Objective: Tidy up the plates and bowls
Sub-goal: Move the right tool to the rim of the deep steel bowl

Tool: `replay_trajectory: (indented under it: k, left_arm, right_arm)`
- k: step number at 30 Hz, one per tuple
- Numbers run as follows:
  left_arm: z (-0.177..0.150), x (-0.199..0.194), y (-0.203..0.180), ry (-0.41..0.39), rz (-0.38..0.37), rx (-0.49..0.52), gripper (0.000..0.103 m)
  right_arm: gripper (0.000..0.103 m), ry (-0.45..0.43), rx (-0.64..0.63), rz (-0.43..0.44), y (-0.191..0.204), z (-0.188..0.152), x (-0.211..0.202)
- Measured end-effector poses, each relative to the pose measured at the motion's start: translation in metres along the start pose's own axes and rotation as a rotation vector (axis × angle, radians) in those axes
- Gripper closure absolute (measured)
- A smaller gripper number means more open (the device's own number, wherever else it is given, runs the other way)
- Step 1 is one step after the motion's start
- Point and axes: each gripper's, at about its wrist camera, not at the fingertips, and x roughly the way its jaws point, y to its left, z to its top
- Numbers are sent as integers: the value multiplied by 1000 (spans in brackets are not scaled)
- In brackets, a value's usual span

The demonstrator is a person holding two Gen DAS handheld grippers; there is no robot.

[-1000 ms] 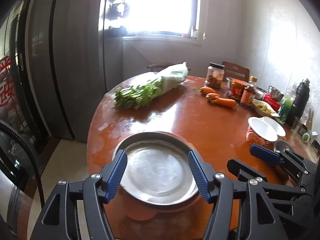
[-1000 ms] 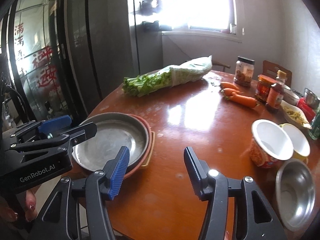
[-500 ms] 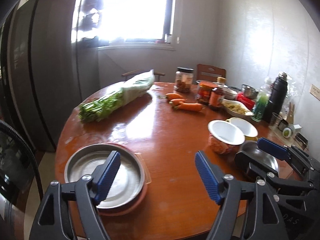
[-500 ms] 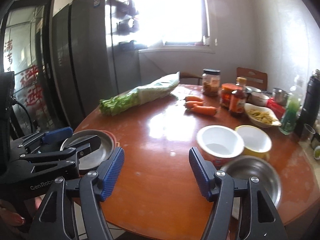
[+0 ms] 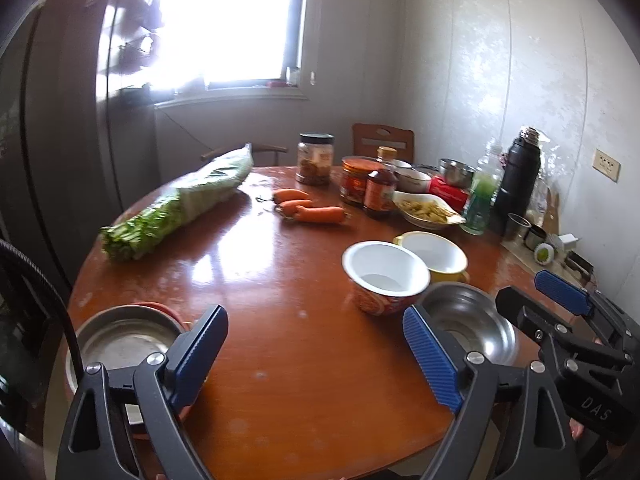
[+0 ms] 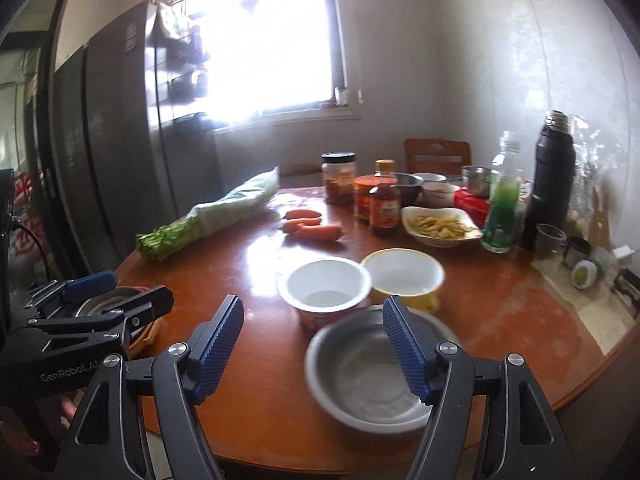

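Note:
A steel plate lies on an orange plate at the table's near left edge; it also shows in the right wrist view. A steel bowl sits at the near right, also in the left wrist view. Behind it stand a red-sided white bowl and a yellow bowl. My left gripper is open and empty over the table's front. My right gripper is open and empty, its right finger over the steel bowl.
On the round wooden table lie bagged greens, carrots, jars and a sauce bottle, a dish of food, a green bottle and a black flask. A fridge stands on the left.
Both grippers have swung right, away from the stacked plates toward the bowls. The steel bowl now lies under the right gripper. Both stayed open and empty.

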Motion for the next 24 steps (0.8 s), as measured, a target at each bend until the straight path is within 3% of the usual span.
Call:
replay_trajectory:
  k: [10, 17, 24]
  left_arm:
    - [5, 18, -40, 22, -62, 38, 13]
    - [8, 29, -56, 35, -67, 38, 13]
    - [-4, 55, -67, 107, -59, 51, 13]
  right_arm:
    - [29, 24, 41, -95, -41, -8, -7]
    - [29, 50, 89, -135, -71, -14, 0]
    - [29, 94, 135, -168, -99, -25, 15]
